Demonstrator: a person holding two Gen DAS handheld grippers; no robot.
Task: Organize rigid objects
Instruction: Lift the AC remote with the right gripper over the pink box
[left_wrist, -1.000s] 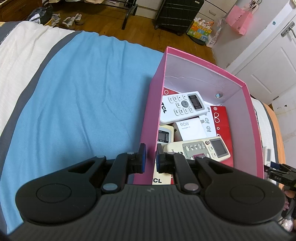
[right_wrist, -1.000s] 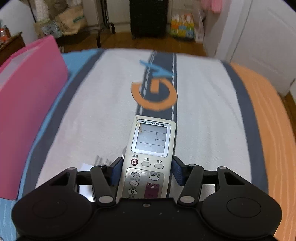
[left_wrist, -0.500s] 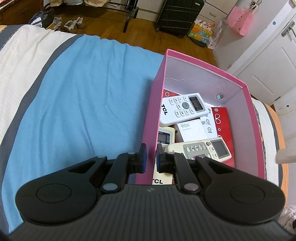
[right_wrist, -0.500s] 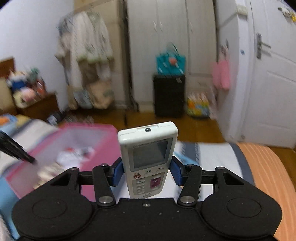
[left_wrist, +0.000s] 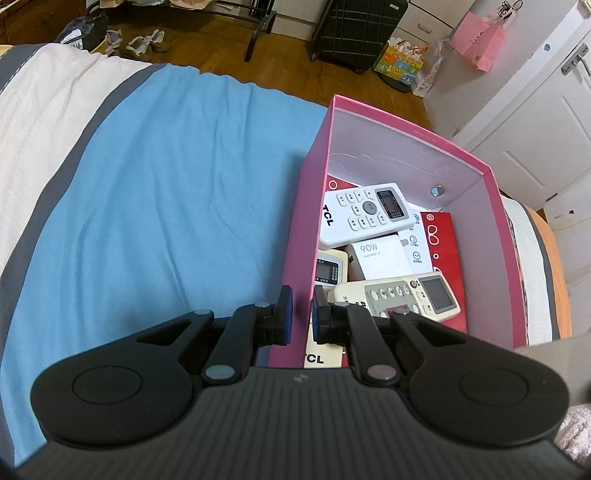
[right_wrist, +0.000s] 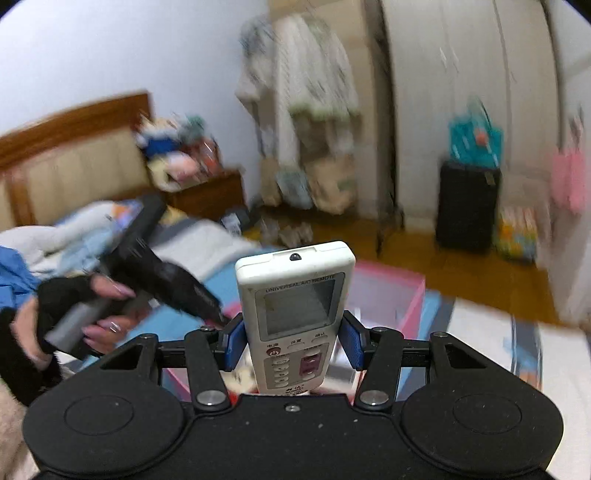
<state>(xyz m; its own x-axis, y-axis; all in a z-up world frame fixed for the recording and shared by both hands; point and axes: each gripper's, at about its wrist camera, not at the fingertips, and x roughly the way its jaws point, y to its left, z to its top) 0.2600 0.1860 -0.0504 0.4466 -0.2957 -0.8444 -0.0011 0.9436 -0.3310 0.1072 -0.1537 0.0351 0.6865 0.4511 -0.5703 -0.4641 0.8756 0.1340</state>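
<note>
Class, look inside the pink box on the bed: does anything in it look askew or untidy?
Yes. In the pink box, the white remote lies tilted, propped on a small white carton, and the cream remote sits crosswise over a red box. They are heaped, not laid flat.

Motion blur is smearing the clothes rack (right_wrist: 310, 110) and wardrobe (right_wrist: 461, 74) in the right wrist view. The left gripper (left_wrist: 302, 314) body is covering the near end of the pink box (left_wrist: 406, 127) and a TCL-marked item (left_wrist: 320, 356).
</note>
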